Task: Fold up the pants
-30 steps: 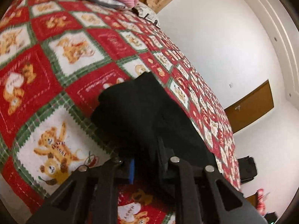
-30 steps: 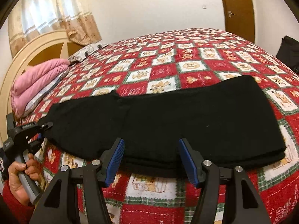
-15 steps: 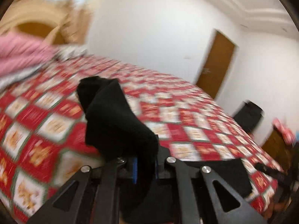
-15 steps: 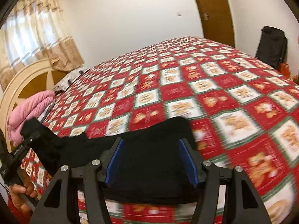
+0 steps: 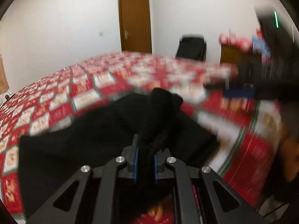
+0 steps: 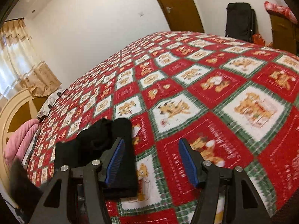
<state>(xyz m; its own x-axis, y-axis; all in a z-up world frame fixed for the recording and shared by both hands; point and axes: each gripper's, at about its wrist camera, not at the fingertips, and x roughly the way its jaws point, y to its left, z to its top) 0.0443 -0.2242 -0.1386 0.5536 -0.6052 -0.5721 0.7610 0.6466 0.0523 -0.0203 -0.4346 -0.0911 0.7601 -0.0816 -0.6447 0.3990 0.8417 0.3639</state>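
Observation:
The black pants (image 5: 89,141) lie folded over on the red teddy-bear quilt (image 5: 56,100). My left gripper (image 5: 145,160) is shut on a bunched end of the pants, and this end is raised above the flat layer. In the right wrist view the pants (image 6: 119,141) form a doubled black heap at the lower left. My right gripper (image 6: 151,164) is open and empty, its left finger beside the heap's right edge. The right gripper also shows, blurred, at the right of the left wrist view (image 5: 241,91).
The quilt (image 6: 224,97) covers the whole bed. A pink folded blanket (image 6: 18,141) lies by the headboard. A brown door (image 5: 135,23), a black suitcase (image 5: 192,47) and a wooden cabinet (image 5: 231,56) stand beyond the bed.
My left gripper has swung the held pants end across toward the right, folding the pants over. My right gripper has pulled off the fabric and now sits to its right, open.

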